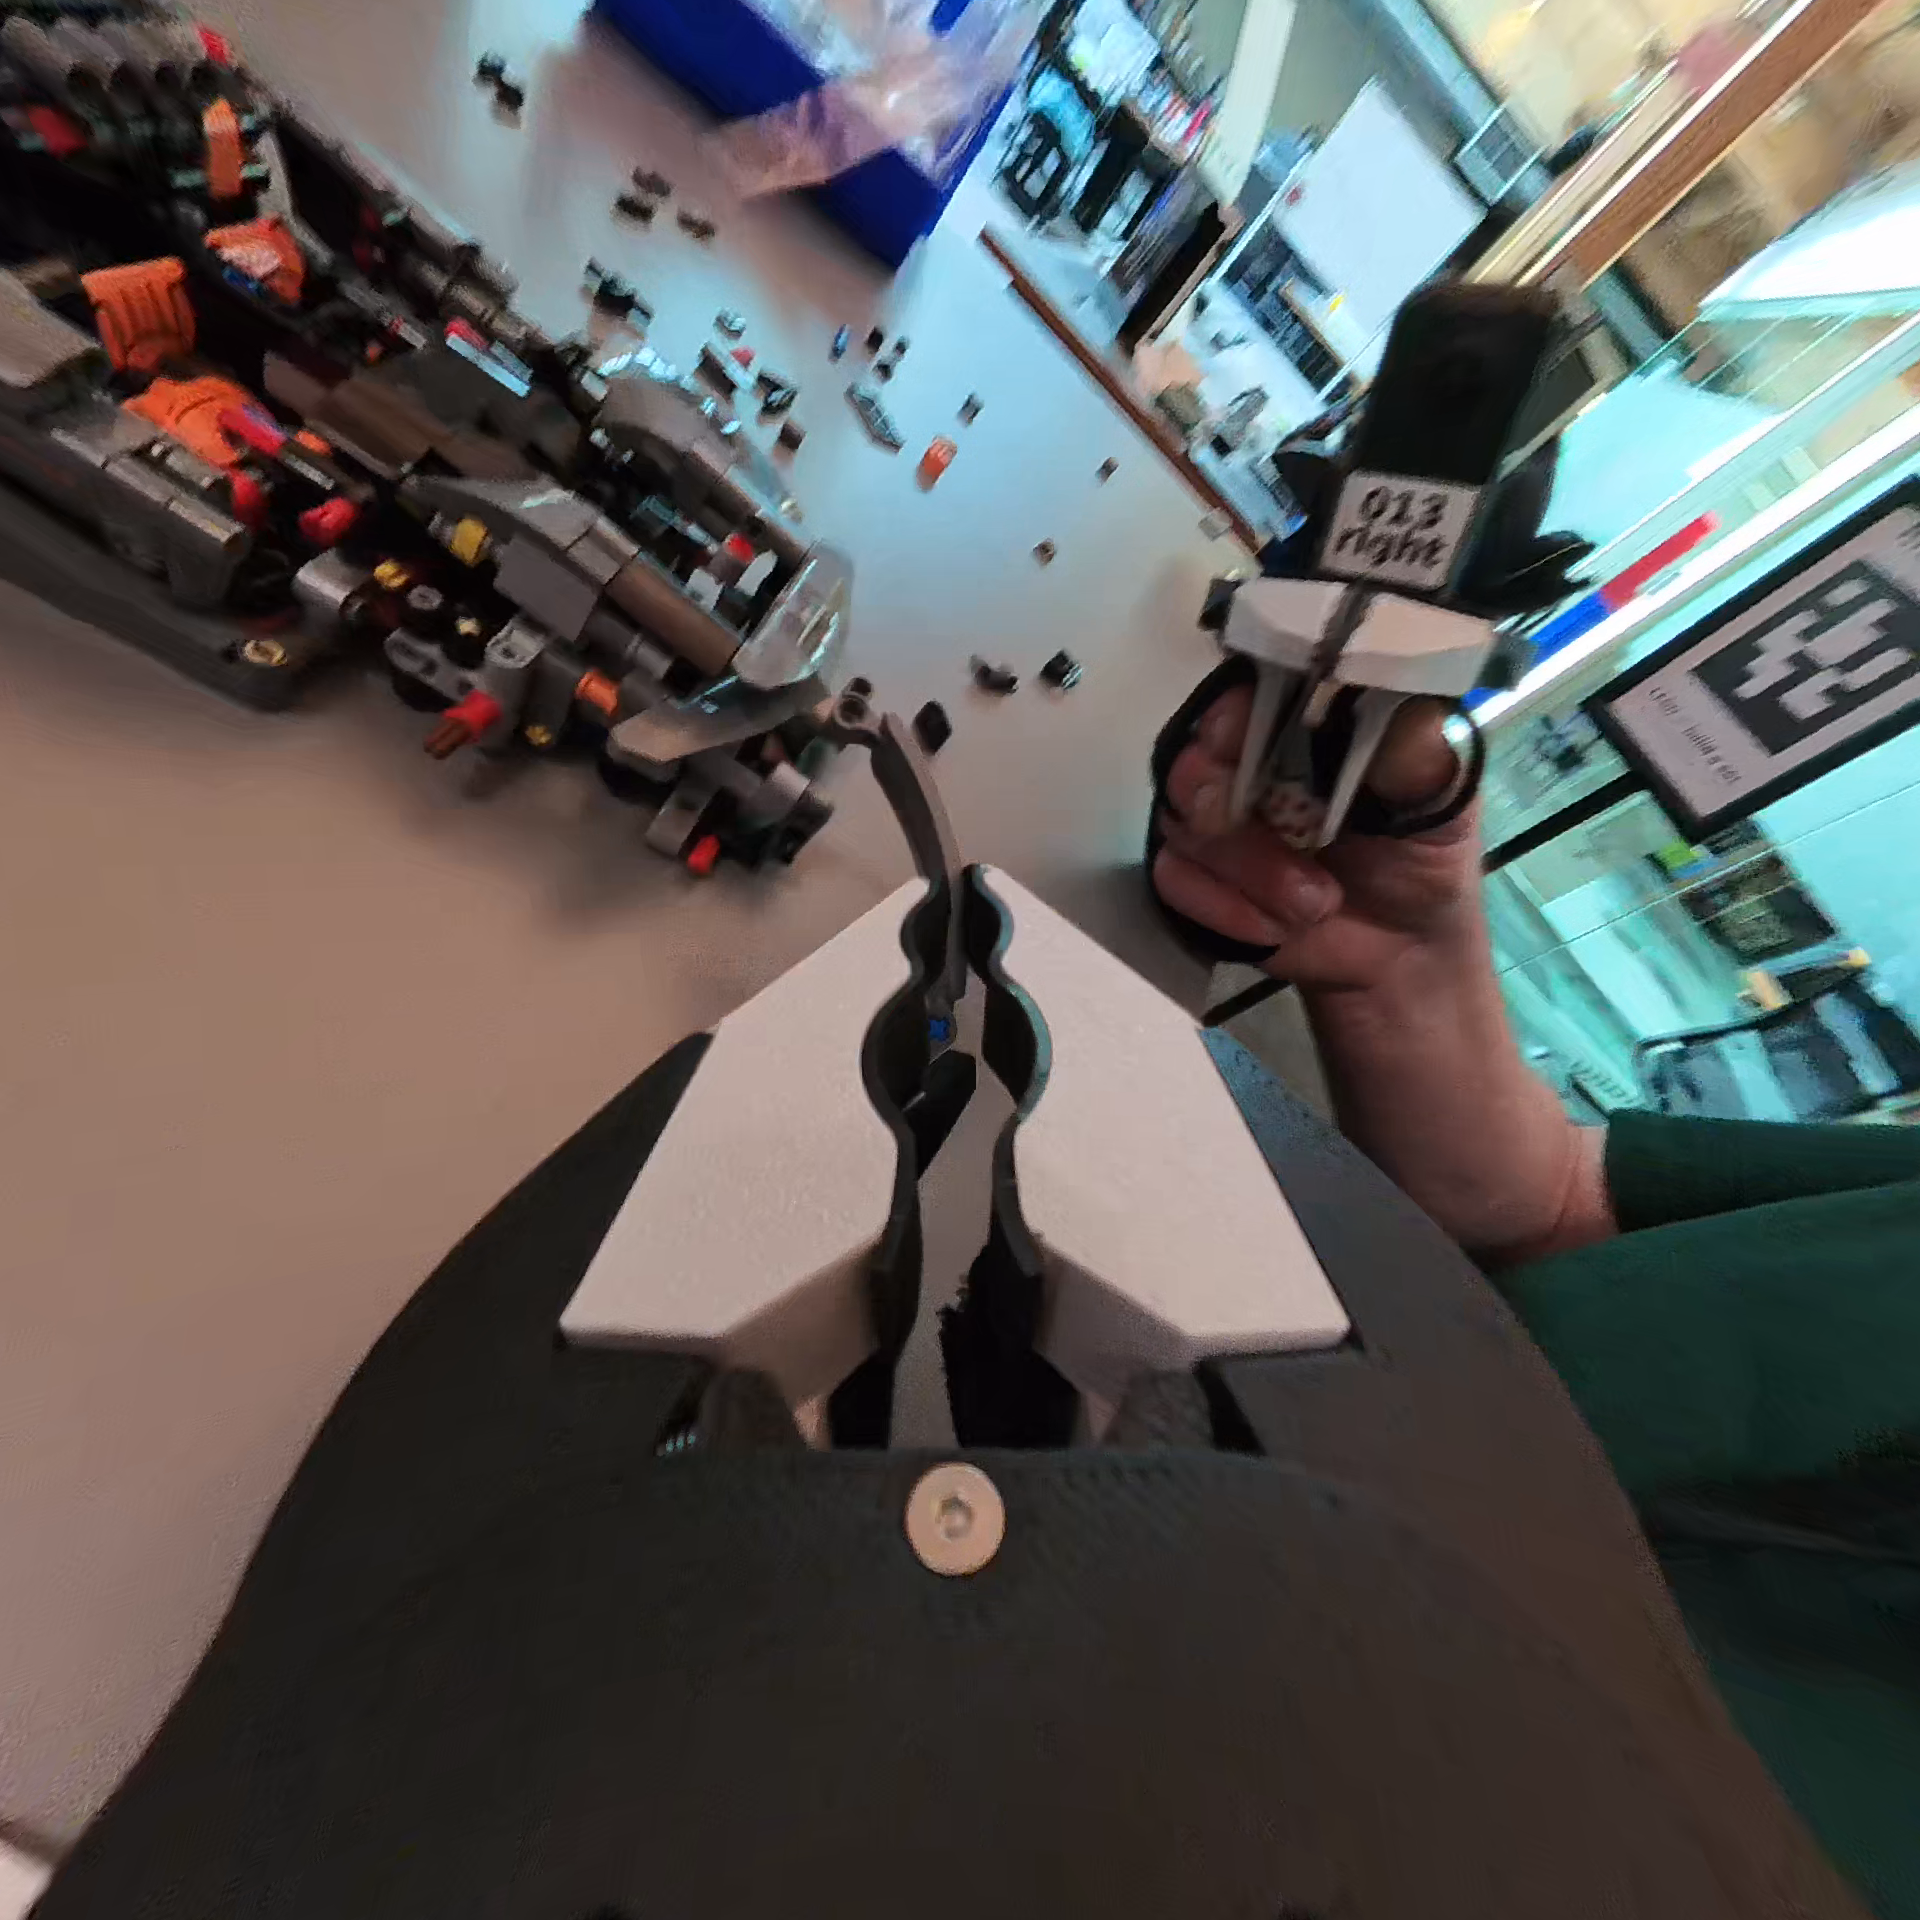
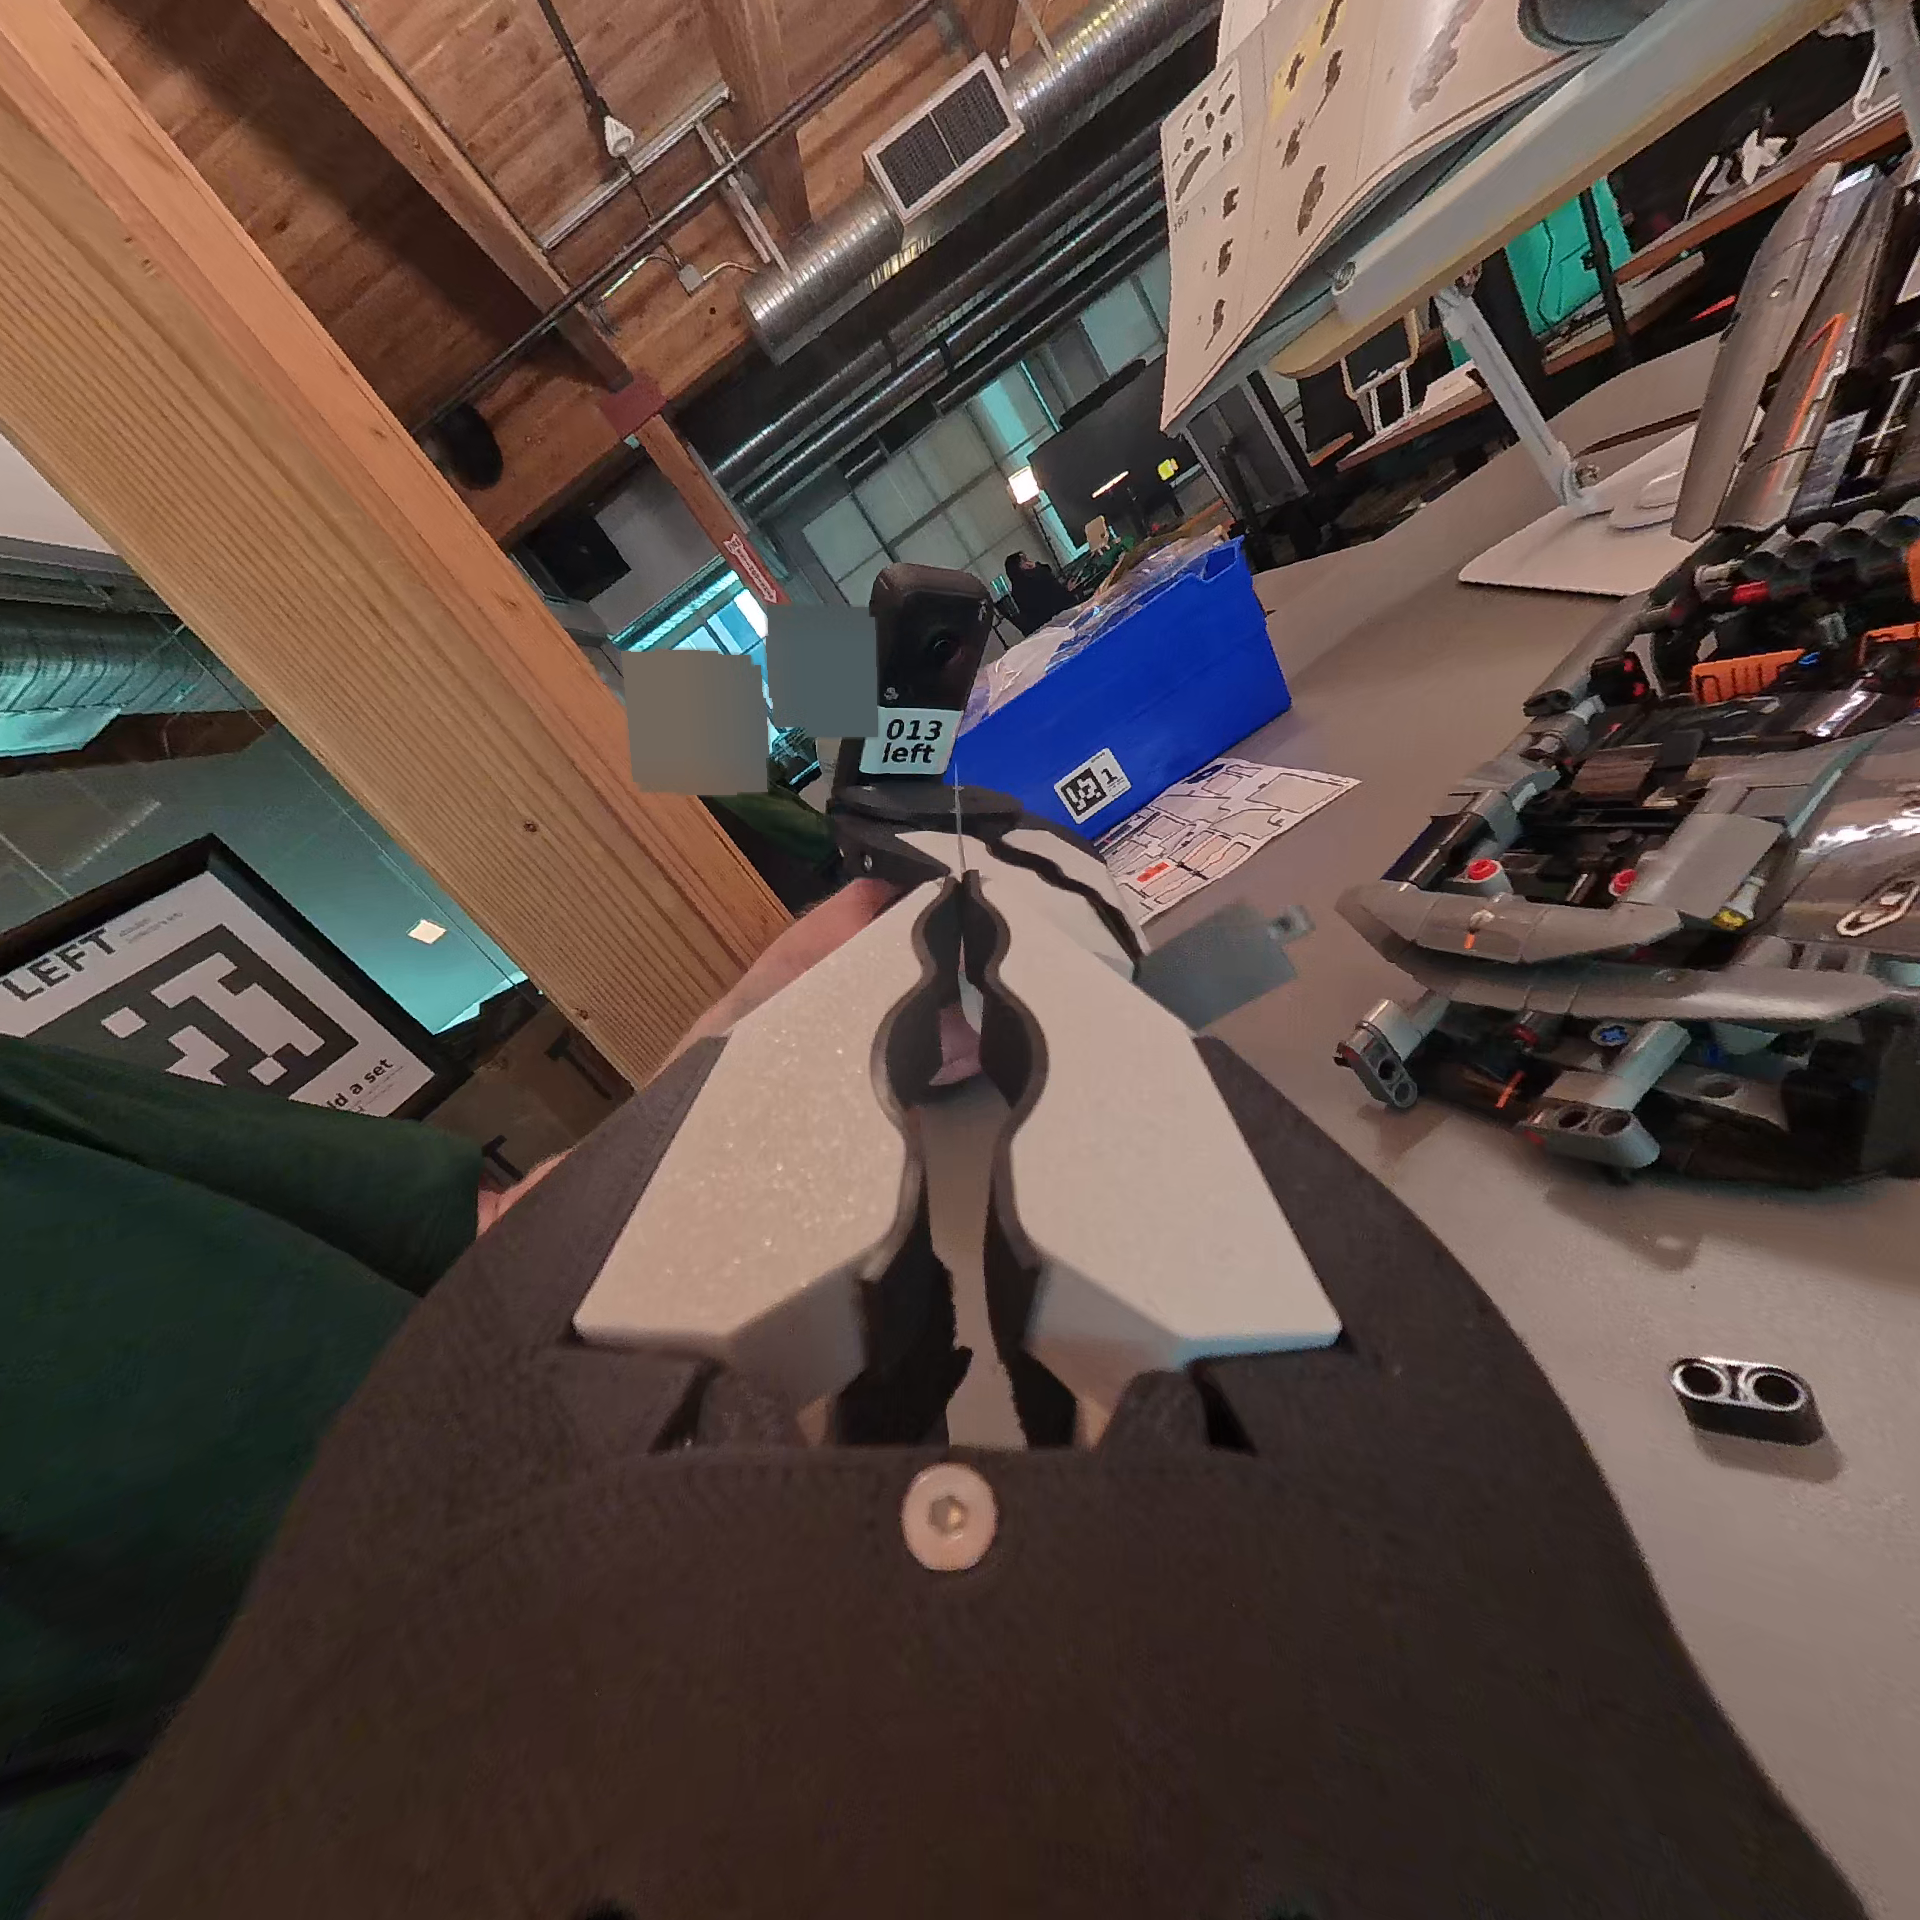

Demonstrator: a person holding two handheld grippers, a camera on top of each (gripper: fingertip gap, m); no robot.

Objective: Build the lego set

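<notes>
Left wrist view: my left gripper (image 1: 958,883) has its fingers (image 1: 790,1122) clenched on a curved grey lego piece (image 1: 914,790), which sticks up and out past the tips, with a pin-hole end at its far tip. Beyond it the lego car model (image 1: 416,499), dark grey with orange and red bits, sits on the bench (image 1: 208,987) toward the far left side. Loose small pieces (image 1: 883,416) are scattered across the bench behind the model, and a blue bin (image 1: 831,156) stands near the far edge. My right gripper (image 1: 1299,821) is held up off the bench at the right by a hand (image 1: 1320,883) with a green sleeve (image 1: 1766,1299); I cannot tell its finger state here. Right wrist view: my right gripper (image 2: 961,883) has its fingers (image 2: 790,1122) closed together, and whether anything is pinched between them I cannot tell. The left gripper (image 2: 997,842) is just past the tips, the grey piece (image 2: 1216,956) poking out to its right. The model (image 2: 1662,883) is on the right side of the bench (image 2: 1558,1299), a black two-hole connector (image 2: 1745,1397) lies alone nearer me, and an instruction booklet (image 2: 1351,156) sits on a stand at the far right.
</notes>
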